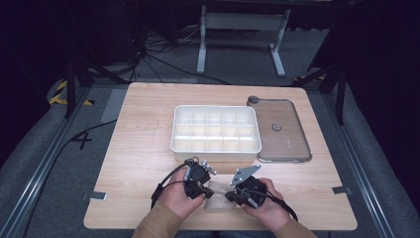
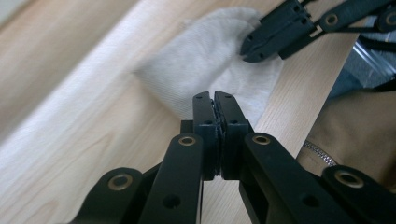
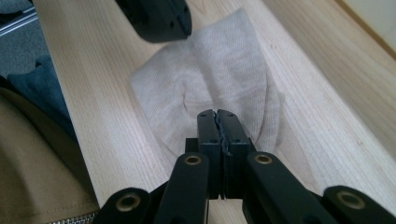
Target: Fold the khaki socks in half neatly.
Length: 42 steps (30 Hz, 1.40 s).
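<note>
A small beige knitted cloth (image 1: 218,194) lies flat on the wooden table close to its front edge, between my two grippers. My left gripper (image 1: 207,192) meets the cloth's left end, and my right gripper (image 1: 229,196) meets its right end. In the left gripper view the cloth (image 2: 205,60) runs up to my left gripper (image 2: 215,99), whose jaws are pressed together at its near edge; the right gripper (image 2: 248,50) pinches the far corner. In the right gripper view my right gripper (image 3: 217,115) is shut with fabric puckered into it, across the cloth (image 3: 215,70) from the left gripper (image 3: 180,29).
A white box with several compartments (image 1: 215,150) stands just beyond the grippers at the table's middle. A clear flat lid (image 1: 289,148) lies to its right. The table's front edge (image 1: 218,227) and the person's tan sleeves (image 1: 156,223) are right behind the grippers.
</note>
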Each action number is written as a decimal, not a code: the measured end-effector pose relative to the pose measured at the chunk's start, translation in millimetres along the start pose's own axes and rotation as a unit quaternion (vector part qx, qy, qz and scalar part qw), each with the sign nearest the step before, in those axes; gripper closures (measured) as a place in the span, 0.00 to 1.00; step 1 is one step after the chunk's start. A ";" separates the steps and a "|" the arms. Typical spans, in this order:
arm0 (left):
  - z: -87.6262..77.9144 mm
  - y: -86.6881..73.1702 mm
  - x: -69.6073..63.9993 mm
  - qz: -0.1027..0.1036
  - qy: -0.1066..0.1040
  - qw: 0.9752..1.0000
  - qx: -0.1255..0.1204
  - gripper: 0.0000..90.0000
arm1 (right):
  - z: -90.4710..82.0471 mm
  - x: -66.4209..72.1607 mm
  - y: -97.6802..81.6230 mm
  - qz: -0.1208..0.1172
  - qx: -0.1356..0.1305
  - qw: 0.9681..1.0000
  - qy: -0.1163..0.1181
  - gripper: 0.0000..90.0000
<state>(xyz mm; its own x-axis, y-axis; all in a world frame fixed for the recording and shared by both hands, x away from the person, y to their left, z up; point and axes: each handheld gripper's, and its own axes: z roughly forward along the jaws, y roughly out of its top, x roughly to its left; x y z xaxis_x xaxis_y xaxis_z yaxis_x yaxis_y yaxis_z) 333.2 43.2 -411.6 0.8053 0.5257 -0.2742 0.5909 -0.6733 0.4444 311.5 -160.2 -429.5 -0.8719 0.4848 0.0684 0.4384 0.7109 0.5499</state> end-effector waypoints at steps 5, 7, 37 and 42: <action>-4.6 -7.0 9.5 -0.018 0.009 1.000 0.005 0.98 | 2.2 2.9 5.1 -0.003 -0.008 1.000 0.003 1.00; -3.8 -8.6 11.8 -0.021 0.007 1.000 0.003 0.98 | 3.9 3.2 6.3 -0.004 -0.007 1.000 0.005 1.00; 27.0 -13.9 12.1 0.013 0.008 0.999 0.036 1.00 | 15.8 -4.7 3.0 -0.009 0.001 1.000 0.010 1.00; 28.8 -14.1 11.4 0.012 0.003 1.000 0.027 1.00 | 15.7 -4.8 2.5 -0.008 -0.001 1.000 0.012 1.00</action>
<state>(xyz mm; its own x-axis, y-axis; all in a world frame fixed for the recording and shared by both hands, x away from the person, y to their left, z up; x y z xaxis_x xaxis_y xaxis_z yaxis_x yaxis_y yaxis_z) 335.5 43.7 -445.5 0.8194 0.5119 -0.2579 0.5727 -0.7132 0.4041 320.2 -152.7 -441.4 -0.8838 0.4611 0.0796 0.4242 0.7178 0.5520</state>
